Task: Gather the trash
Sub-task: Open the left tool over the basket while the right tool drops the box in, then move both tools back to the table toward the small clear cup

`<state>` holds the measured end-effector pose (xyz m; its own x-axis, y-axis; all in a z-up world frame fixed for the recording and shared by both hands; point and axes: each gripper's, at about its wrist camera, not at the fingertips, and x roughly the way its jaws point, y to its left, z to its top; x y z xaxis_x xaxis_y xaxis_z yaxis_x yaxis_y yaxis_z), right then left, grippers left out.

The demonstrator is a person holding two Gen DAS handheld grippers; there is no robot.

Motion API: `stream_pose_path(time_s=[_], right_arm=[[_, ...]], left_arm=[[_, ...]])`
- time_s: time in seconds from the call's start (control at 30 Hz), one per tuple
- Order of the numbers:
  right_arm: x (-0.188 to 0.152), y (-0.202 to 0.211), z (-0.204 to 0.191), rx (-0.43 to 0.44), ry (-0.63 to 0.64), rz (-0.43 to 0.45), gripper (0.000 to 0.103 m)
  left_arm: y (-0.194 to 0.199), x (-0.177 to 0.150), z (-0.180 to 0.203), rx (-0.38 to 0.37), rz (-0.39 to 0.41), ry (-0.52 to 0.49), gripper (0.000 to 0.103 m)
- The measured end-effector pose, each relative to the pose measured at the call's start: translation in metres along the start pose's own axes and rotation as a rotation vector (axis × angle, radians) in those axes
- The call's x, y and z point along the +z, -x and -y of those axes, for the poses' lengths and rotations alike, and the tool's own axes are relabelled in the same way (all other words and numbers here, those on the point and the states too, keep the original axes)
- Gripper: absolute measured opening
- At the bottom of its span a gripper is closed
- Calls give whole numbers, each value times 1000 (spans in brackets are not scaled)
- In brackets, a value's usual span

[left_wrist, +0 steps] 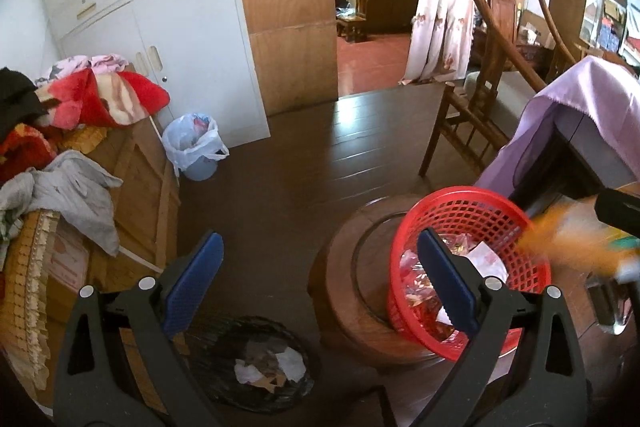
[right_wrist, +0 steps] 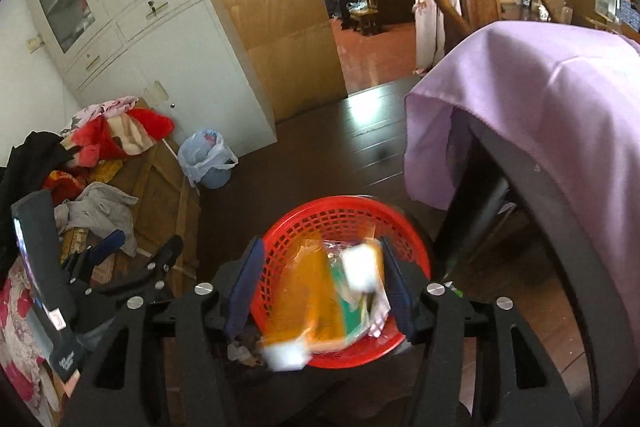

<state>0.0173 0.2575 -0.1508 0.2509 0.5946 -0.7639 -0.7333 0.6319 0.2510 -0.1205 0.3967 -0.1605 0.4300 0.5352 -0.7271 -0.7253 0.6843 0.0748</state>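
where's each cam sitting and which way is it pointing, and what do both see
Left wrist view: sits on the left gripper, angled down over the dark floor, red basket on a round wooden stool and a black bin; its wide-open fingers show.
Right wrist view: sits on the right gripper, angled down over the red basket; its own fingers frame blurred orange and white trash, and the left gripper shows beside it.
Shared: the basket, white cabinet, lilac cloth and blue bagged bin.
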Motion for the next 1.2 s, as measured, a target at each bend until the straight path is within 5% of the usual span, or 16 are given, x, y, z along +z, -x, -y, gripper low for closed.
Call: stream_pose_path(time_s=[0.6, 1.2], right_arm=[[-7, 62, 30, -4, -35, 106, 59], [-38, 161, 90, -9, -129, 278, 60]], left_arm=[[49, 12, 45, -52, 94, -76, 96], [127, 6, 143, -114, 212, -257, 96]])
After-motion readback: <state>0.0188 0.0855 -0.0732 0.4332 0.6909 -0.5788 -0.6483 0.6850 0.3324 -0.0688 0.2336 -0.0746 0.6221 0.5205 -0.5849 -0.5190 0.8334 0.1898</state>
